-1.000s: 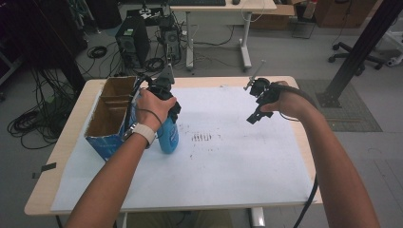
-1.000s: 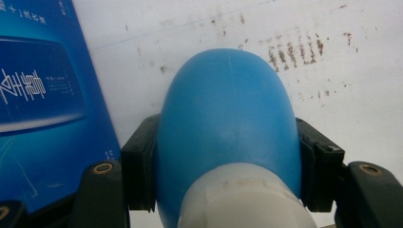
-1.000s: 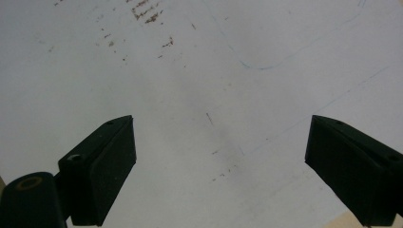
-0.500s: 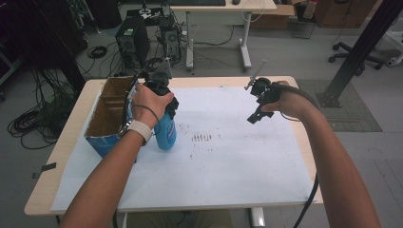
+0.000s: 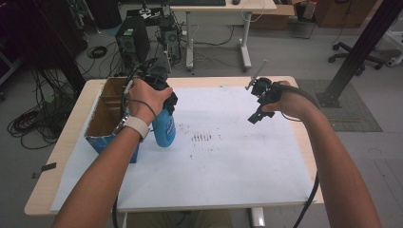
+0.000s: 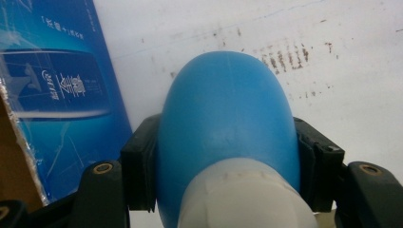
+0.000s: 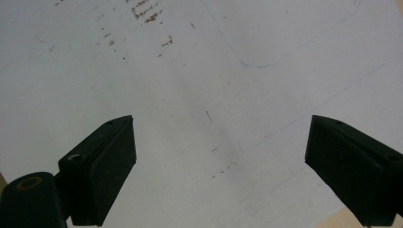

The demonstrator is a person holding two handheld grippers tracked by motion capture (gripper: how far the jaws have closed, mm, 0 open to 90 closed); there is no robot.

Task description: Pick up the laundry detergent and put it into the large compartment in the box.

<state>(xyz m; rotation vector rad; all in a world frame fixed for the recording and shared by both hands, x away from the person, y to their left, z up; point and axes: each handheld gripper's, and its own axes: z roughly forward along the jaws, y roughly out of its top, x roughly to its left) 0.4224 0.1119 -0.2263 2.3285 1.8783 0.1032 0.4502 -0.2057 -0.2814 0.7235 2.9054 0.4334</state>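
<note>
1. nearest the person's edge of the tabletop (image 5: 71, 190), a white sheet (image 5: 228, 180) covers most of the surface, and two bare forearms reach over it from below in the high view.
2. left of the sheet's middle, the left tongs (image 5: 164, 102) are clamped on a blue bottle (image 5: 164, 130); the left gripper view shows both black pads pressed against the bottle's rounded blue sides (image 6: 228, 118), just above its pale whitish neck (image 6: 247, 199).
3. the bottle hangs upright under the left hand (image 5: 147, 95), its base near the sheet; i cannot tell whether it touches the sheet or floats just clear of it.
4. just beside the bottle, on its left, stands a blue cardboard box (image 5: 107, 118) with an open top and a brown inside; in the left gripper view its printed blue wall (image 6: 62, 95) runs close along the bottle.
5. right of the bottle, a patch of small brown marks (image 5: 202, 138) lies on the sheet, between the two hands.
6. well to the right of the bottle, the right tongs (image 5: 256, 116) hover above the sheet with the jaws spread wide and nothing between them; the right gripper view (image 7: 218, 166) looks past them onto bare white sheet with faint specks and a thin blue line.
7. beyond the tabletop's far edge, a dark computer tower (image 5: 133, 42) sits on the floor among cables, with a white desk (image 5: 223, 7) behind it.
</note>
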